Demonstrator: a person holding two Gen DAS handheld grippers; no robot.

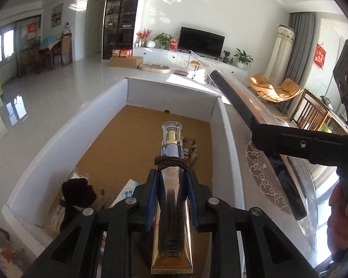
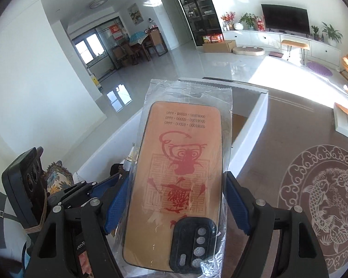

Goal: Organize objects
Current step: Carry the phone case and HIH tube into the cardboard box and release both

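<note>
Gold and glossy, a slim cosmetic tube [image 1: 172, 210] with a clear domed cap and a brown cord wound round its neck sits clamped between the blue ribbed pads of the left tongs [image 1: 172, 199], held above the white cardboard box [image 1: 58, 143]. That box has a plain brown floor; a dark fuzzy lump [image 1: 77, 192] lies in its near left corner. Right tongs [image 2: 177, 199], jaws wide, grip a flat orange phone case [image 2: 178, 173] printed in red, sealed in a crinkly clear bag, also above the box. A patterned rug [image 2: 317, 199] lies right of the box.
</note>
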